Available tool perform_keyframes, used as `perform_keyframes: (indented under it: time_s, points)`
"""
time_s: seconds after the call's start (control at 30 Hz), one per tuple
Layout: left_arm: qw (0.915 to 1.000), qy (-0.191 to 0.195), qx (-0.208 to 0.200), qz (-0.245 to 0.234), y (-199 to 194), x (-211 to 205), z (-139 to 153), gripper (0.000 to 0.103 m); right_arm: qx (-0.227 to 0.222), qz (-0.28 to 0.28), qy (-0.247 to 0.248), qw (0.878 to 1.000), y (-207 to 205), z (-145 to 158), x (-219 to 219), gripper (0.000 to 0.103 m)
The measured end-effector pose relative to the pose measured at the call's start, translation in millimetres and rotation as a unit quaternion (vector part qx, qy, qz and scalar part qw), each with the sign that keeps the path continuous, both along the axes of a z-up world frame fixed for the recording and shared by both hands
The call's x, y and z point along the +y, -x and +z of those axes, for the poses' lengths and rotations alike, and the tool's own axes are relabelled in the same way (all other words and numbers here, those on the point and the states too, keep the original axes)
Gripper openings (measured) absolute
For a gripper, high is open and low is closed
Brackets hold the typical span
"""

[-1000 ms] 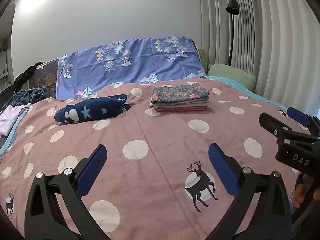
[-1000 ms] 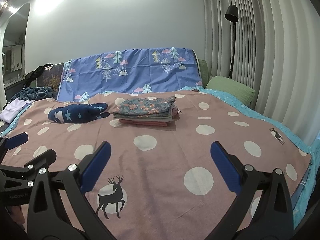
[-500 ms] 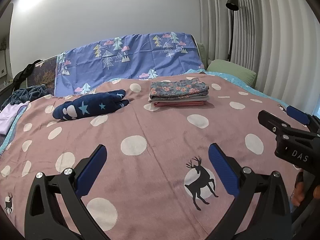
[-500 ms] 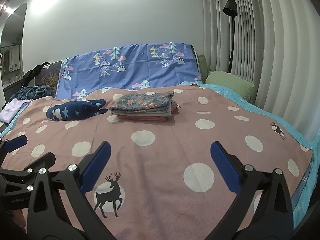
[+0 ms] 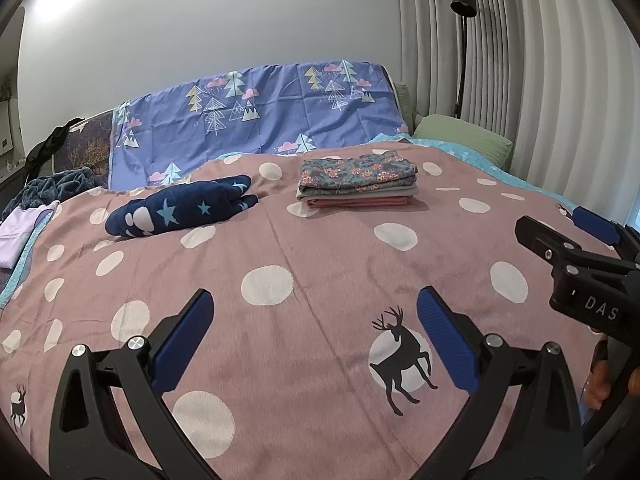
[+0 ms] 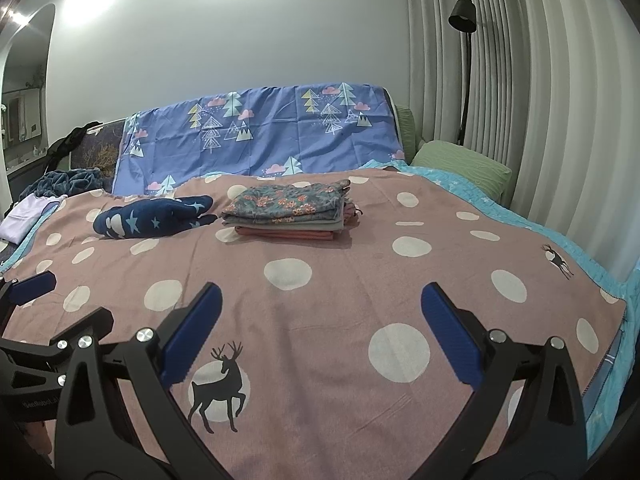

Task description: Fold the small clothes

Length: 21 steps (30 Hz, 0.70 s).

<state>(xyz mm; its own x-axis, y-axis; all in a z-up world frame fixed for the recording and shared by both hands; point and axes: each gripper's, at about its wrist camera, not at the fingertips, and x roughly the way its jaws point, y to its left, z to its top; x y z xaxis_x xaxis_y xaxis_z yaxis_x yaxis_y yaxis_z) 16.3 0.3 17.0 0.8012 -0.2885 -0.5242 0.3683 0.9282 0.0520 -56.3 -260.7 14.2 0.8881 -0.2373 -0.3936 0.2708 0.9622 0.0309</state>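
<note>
A stack of folded small clothes [image 5: 357, 181], floral piece on top, sits on the pink dotted blanket [image 5: 280, 248] toward the far side; it also shows in the right wrist view [image 6: 288, 212]. A navy star-print garment [image 5: 180, 210] lies bunched to its left, and it shows in the right wrist view too [image 6: 154, 216]. My left gripper [image 5: 314, 320] is open and empty above the near blanket. My right gripper [image 6: 320, 316] is open and empty, beside the left one; it shows at the right edge of the left wrist view [image 5: 576, 236].
A blue tree-print sheet [image 5: 256, 120] drapes over the headboard. A green pillow [image 5: 460, 138] lies at the far right by the curtains, with a black floor lamp [image 5: 464, 4] behind. More clothes [image 5: 24, 224] lie off the blanket at the far left.
Both views have tilted slightly downward, so the bed and clothes sit a little lower and nearer in frame. Both grippers stay open and empty.
</note>
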Motion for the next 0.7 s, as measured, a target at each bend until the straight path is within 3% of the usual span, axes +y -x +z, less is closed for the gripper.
perform_keyframes:
  time_s: [0.7]
  points:
    - [1.0,-0.002,0.005,0.003,-1.2,0.9,-2.5,0.102,0.003,0.003,0.002,1.0,-1.0,-1.9,0.3,0.101]
